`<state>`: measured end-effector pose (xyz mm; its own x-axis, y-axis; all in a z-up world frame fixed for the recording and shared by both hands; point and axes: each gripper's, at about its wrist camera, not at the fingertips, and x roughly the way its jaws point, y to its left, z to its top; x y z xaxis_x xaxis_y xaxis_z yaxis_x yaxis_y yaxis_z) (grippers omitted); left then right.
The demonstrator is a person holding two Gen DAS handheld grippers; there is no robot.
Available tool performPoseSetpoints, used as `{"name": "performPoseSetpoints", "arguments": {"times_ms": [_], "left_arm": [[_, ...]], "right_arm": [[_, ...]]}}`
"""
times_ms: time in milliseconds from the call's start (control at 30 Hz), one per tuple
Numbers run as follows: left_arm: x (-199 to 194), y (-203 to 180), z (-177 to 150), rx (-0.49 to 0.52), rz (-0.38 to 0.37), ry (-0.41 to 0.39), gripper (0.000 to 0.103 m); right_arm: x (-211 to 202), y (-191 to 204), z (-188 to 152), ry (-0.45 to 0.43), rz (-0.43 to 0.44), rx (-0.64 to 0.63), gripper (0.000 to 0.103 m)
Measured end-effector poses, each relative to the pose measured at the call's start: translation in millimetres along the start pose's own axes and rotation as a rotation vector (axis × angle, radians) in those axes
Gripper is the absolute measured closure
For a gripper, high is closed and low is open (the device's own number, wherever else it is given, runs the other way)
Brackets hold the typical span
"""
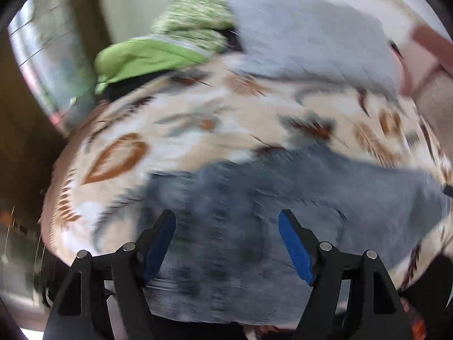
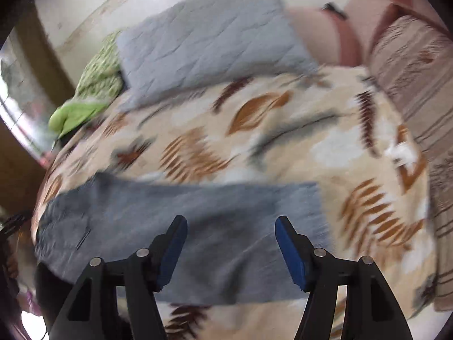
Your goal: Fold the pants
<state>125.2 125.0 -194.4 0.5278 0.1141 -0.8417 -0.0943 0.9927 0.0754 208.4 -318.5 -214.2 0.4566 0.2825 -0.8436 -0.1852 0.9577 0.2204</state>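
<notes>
Grey-blue jeans (image 1: 254, 212) lie flat on a bed with a beige leaf-patterned blanket (image 1: 198, 113). My left gripper (image 1: 226, 216) hovers above the jeans, its blue pads wide apart with nothing between them. In the right wrist view the jeans (image 2: 175, 218) stretch as a long band across the blanket (image 2: 283, 141), their square end at the right. My right gripper (image 2: 230, 222) hangs over that band, open, pads clear of the cloth. Both views are blurred by motion.
A light grey quilted pillow (image 2: 209, 36) lies at the head of the bed, with green cloth (image 2: 93, 85) beside it at the left. A striped brown cushion (image 2: 413, 85) sits at the right. A wall and window frame (image 1: 36, 56) stand left of the bed.
</notes>
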Motion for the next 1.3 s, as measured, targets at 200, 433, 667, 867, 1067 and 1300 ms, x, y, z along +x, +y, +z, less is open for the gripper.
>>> {"name": "performPoseSetpoints", "arguments": {"times_ms": [200,433,667,867,1067,1300], "left_arm": [[69.9,-37.7,-29.8,0.125,0.103,0.199,0.025],[79.4,-26.2,-31.4,0.059,0.095,0.195,0.01],[43.2,-31.5,-21.6,0.064,0.095,0.061,0.01],[2.5,-46.4,-5.6,0.057,0.087,-0.053,0.01],[-19.4,-58.3,8.4,0.093,0.108,-0.134,0.01],[-32.6,-68.5,17.9,0.107,0.118,-0.171,0.01]], "right_arm": [[78.7,51.6,-52.8,0.191,-0.171,-0.182,0.035],[63.6,41.5,-75.8,0.134,-0.138,-0.152,0.033],[42.3,44.0,-54.4,0.087,-0.069,-0.062,0.033],[27.3,78.6,-25.6,-0.003,0.014,-0.087,0.033],[58.9,108.0,-26.4,0.047,0.047,-0.097,0.033],[100.5,112.7,-45.3,0.138,-0.032,-0.147,0.032]]}}
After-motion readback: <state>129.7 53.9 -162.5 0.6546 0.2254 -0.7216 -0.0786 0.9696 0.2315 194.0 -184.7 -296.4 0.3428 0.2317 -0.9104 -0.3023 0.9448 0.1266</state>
